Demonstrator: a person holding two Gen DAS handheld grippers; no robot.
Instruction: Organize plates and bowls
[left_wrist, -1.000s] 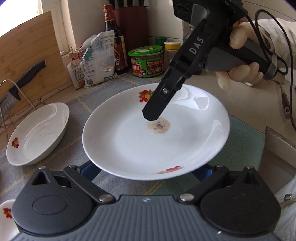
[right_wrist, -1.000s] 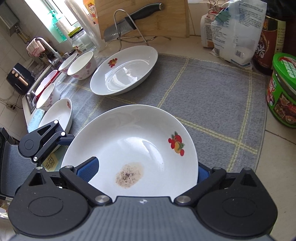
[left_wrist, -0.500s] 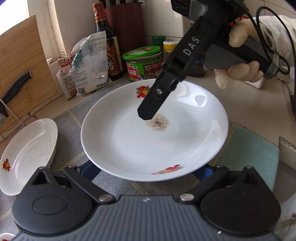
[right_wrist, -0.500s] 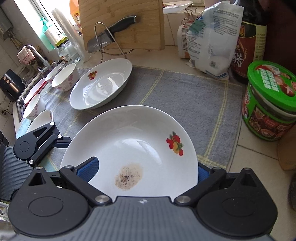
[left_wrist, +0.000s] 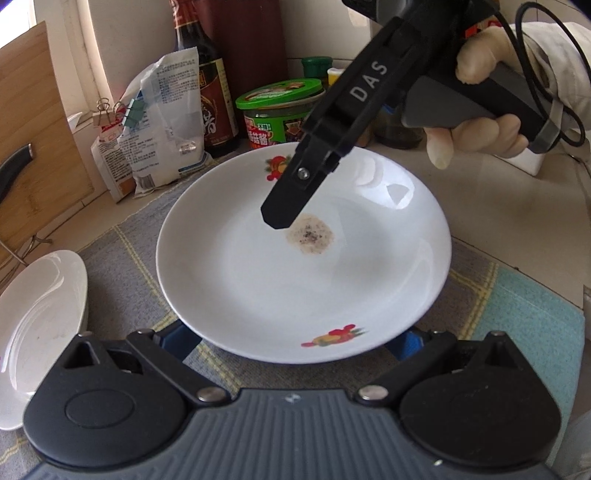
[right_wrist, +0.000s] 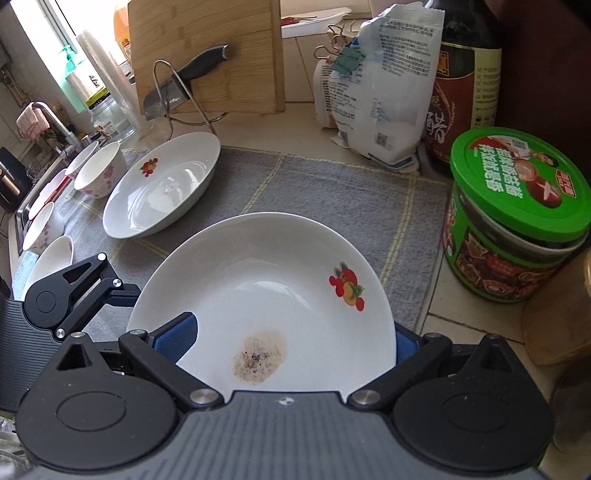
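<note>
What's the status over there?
Right tongs clamped on dirty fruit-print plate. Left tongs spread beneath its rim. Green-lidded jar close on the right.

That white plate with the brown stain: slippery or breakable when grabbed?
Probably slippery: the plate is glossy, with bright reflections. Likely stiff yet breakable, since it looks ceramic. Its shallow round shape should sit flat rather than roll.

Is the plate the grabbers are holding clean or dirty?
Dirty. The plate has a brownish smear with dark specks in its middle; the rest of it looks white and bare apart from the printed fruit pictures.
</note>
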